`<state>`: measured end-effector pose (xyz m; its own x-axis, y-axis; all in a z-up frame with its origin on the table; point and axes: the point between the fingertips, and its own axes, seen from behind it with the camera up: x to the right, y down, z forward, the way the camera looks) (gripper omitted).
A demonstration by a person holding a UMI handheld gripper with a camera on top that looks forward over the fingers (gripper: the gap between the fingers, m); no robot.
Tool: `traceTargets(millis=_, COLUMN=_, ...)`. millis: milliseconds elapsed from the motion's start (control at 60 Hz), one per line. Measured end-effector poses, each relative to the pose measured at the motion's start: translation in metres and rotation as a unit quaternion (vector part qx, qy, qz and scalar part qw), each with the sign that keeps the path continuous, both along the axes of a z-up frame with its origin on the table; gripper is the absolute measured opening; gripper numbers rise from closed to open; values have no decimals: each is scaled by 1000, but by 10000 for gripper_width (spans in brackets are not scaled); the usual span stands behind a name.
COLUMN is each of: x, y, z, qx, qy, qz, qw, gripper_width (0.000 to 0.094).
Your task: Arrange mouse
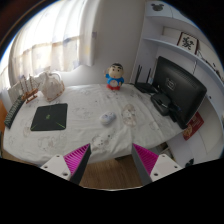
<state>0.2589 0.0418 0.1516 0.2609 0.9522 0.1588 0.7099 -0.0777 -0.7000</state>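
Observation:
A small pale mouse [108,119] lies on the white patterned tablecloth near the middle of the table [90,140]. A black square mouse pad [49,117] lies flat to its left, apart from it. My gripper [113,163] is open and empty, held back from the table's near edge over the wooden floor. Its pink pads [79,160] stand wide apart. The mouse is well beyond the fingers.
Another small pale object [130,115] lies just right of the mouse. A cartoon figurine [116,76] stands at the back, with a black router [144,80] and a dark monitor [180,88] to its right. White bundled things [40,86] sit at the back left by the window.

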Motion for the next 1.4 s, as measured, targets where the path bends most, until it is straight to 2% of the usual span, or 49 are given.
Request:
traceTargets(millis=367, x=-25, y=2, z=-27, qx=-10, qy=8, qz=32, qw=999, gripper_width=852)
traceTargets(millis=867, x=-120, y=30, z=-95, qx=-33, qy=75, qz=122, qw=989, gripper_width=852)
traceTargets(millis=1400, x=-223, y=41, z=-166, qx=-59, qy=67, qz=144, qw=986, gripper_width=853)
